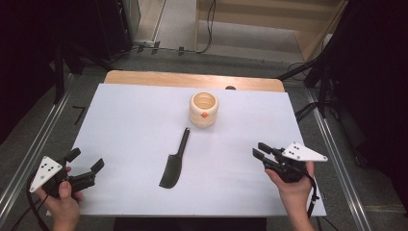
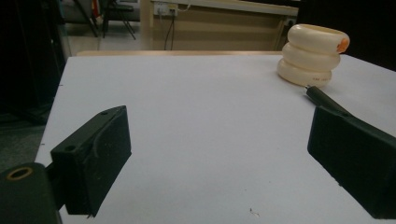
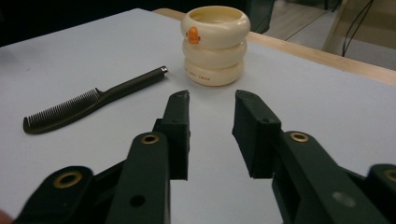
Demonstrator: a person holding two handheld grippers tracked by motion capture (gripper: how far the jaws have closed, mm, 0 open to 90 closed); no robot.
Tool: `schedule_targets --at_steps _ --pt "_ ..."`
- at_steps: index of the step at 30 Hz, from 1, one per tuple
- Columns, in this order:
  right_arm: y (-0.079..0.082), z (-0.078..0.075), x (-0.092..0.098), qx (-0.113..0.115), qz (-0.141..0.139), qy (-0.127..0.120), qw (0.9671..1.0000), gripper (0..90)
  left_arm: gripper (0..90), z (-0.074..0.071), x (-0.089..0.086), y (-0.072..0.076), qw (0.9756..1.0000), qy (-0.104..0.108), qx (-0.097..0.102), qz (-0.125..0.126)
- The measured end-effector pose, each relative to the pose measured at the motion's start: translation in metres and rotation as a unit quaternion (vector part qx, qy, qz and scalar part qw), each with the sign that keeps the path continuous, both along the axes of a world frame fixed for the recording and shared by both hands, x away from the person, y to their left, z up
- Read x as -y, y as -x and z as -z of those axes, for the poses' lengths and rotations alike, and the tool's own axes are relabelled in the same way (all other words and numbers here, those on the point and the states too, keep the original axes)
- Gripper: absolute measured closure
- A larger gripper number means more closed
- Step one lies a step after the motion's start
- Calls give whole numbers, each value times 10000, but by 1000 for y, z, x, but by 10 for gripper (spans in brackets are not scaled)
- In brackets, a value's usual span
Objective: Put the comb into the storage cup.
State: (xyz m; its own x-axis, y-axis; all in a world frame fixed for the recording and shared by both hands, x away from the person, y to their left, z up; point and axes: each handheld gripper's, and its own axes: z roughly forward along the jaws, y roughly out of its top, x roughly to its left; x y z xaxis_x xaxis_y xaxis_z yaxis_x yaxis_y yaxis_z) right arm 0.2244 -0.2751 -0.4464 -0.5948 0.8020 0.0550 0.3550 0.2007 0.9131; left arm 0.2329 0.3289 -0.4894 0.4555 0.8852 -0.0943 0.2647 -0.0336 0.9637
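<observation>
White paper covers the table (image 1: 120, 125), and my two claws wait at the near edge. My left claw (image 1: 88, 166) is at the near left. Its jaws are wide apart and hold nothing. My right claw (image 1: 260, 153) is at the near right. Its jaws are a little apart and hold nothing too.

Nobody told me the job, so I can only guess. I see a comb (image 1: 175, 161) and a cup (image 1: 203, 109), so maybe the comb should go in the cup. If that is the job, nothing is done yet. The comb lies flat on the paper in the middle, between my two claws and well apart from both. Its thin handle points far, toward the cup, and its teeth end is near me. The cup stands upright, far from me, just past the tip of the handle. I think they do not touch, but the gap is small. The cup looks empty from above.

So all of it is left to do: reach in, grab the comb, lift it, and put it where it belongs.

Now I count. One comb, dark. One cup, cream, shaped like three fat rings, with a small orange spot (image 3: 193, 34) on it. Two claws, one in each hand. One table.
</observation>
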Motion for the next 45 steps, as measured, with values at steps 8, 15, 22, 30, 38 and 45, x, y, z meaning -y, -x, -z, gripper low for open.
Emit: schedule_targets --at_steps 8,15,22,30,38,45 --pt "-18 -13 -22 -68 -317 229 9992 787 86 0 1 1 10000 -22 16 17" --pt "-34 -21 -38 -167 -596 385 9973 838 86 0 1 1 10000 -43 29 32" --pt "-49 -28 -51 -229 -854 558 9945 872 86 0 2 1 9999 -91 27 50" --pt "-65 -35 -74 -353 -1103 798 9901 879 86 0 2 1 9999 -72 22 76" --pt "-82 -38 -101 -459 -1374 1122 9831 881 86 0 1 1 10000 -21 27 94" --pt "-101 -38 -127 -543 -1563 1562 9738 881 86 0 1 1 9999 -35 31 124"
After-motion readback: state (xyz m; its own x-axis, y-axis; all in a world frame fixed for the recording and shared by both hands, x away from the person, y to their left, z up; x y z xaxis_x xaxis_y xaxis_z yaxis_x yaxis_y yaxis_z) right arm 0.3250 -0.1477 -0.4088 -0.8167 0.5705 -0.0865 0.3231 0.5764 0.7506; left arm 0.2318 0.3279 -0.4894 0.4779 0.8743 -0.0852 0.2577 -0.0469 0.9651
